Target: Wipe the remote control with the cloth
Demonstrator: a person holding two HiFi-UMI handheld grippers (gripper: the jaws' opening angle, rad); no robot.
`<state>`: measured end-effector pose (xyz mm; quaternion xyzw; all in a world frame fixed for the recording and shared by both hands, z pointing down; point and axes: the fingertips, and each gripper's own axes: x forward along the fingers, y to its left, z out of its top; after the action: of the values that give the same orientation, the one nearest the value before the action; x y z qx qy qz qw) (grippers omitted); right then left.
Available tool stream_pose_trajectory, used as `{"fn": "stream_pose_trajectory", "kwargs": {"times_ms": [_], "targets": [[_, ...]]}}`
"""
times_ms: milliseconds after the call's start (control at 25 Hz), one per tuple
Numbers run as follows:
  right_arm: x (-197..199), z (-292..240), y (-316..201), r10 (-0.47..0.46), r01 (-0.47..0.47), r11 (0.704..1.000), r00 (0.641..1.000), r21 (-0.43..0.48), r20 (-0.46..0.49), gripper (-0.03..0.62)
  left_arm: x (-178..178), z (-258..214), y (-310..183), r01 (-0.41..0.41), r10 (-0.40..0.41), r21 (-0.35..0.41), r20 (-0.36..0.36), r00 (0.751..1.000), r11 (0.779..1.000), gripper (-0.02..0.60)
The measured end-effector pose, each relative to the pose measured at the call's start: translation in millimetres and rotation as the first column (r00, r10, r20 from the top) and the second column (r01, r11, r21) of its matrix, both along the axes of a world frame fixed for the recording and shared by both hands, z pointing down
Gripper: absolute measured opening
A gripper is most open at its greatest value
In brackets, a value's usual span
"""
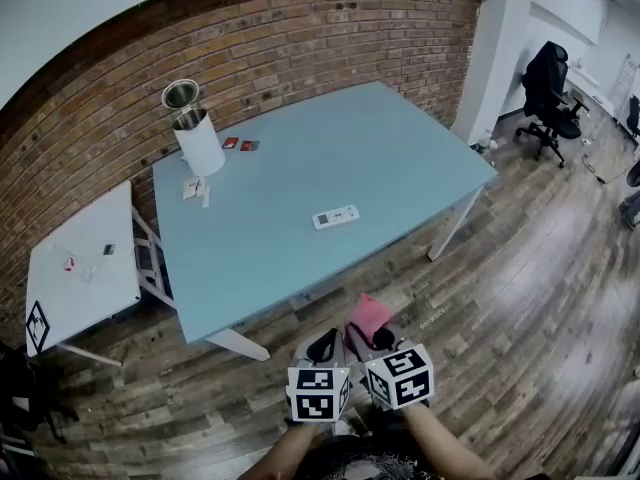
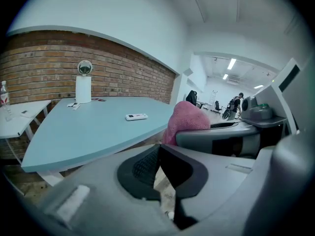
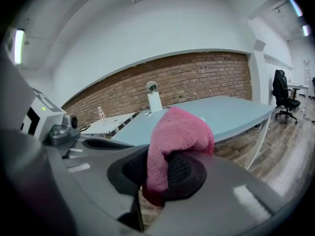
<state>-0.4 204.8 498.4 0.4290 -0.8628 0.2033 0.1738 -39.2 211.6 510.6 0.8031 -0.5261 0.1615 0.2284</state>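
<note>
The right tool (image 3: 158,173) was clamped on the pink cloth (image 3: 179,132), which bunched up above its jaws; the left tool (image 2: 157,168), just beside it, had its jaws pressed together with nothing between them. Both hung over the wooden floor (image 1: 500,268), short of the blue surface (image 1: 300,168); the remote control (image 1: 335,217) lay near that surface's middle, well apart from the pink cloth.

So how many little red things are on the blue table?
2. One red thing lies beside the white cylinder near the blue table's brick-wall side; the other red thing lies just right of it. Something could hide behind the cylinder.
</note>
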Motion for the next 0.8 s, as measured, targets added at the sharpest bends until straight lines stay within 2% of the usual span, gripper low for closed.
{"fn": "stream_pose_trajectory", "kwargs": {"times_ms": [360, 800], "targets": [[8, 3, -29, -0.008, 0.007, 1.0, 1.0, 0.014, 0.018, 0.061, 9, 10, -31, -0.005, 0.005, -0.004, 0.025, 1.0, 1.0, -0.002], [40, 17, -112, -0.017, 0.019, 0.999, 0.997, -0.029, 0.078, 0.062, 38, 28, -109, -0.019, 0.024, -0.05, 0.096, 0.995, 0.999, -0.002]]}}
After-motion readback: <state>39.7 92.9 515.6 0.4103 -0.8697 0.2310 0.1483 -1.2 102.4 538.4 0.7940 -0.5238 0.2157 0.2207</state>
